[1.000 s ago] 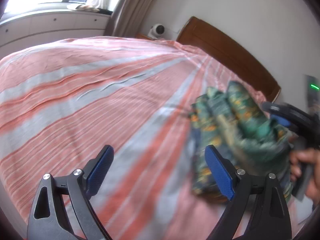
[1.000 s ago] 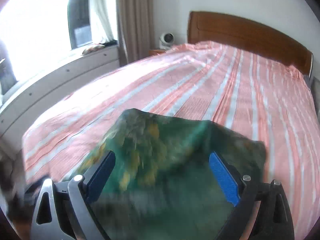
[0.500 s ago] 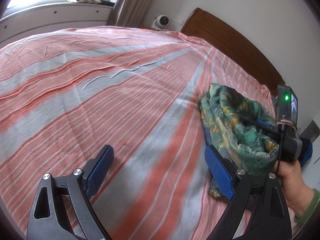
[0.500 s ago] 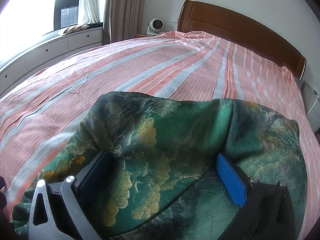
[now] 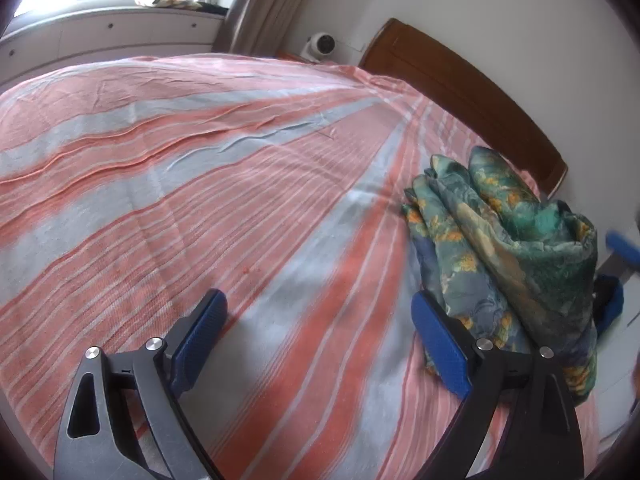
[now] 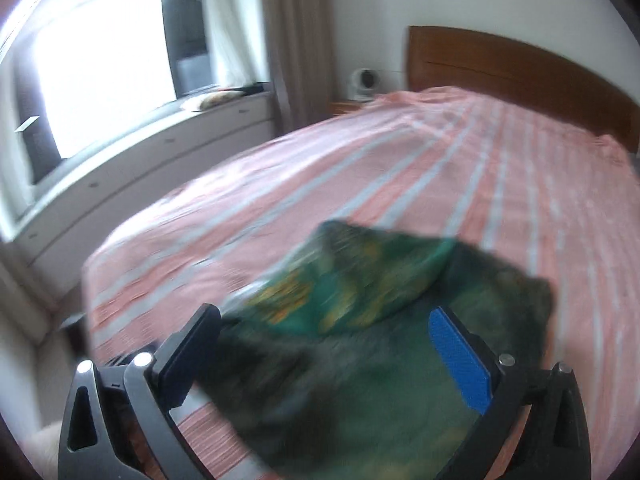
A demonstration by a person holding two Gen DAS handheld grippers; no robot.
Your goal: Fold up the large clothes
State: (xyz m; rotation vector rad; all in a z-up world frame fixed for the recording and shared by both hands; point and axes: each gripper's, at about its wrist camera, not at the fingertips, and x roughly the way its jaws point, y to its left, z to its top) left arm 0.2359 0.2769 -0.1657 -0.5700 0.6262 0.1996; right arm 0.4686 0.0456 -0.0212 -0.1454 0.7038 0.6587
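A green garment with yellow floral print (image 5: pixel 508 248) lies bunched in a heap on the pink and grey striped bed (image 5: pixel 200 184), at the right of the left wrist view. My left gripper (image 5: pixel 320 336) is open and empty, low over the sheet just left of the heap. In the blurred right wrist view the garment (image 6: pixel 380 320) lies on the bed in front of my right gripper (image 6: pixel 324 348), whose fingers stand wide apart with nothing between the pads. Blue pads of the right gripper (image 5: pixel 622 246) show blurred past the heap.
A wooden headboard (image 5: pixel 460 80) stands at the far end of the bed. A white fan (image 5: pixel 320 45) sits on a bedside stand. White drawers (image 6: pixel 120 168) run under the window at the left, with a curtain (image 6: pixel 296 32) beside them.
The right gripper has let go of the garment and pulled back; the heap now rests on the bed. The left gripper has barely moved.
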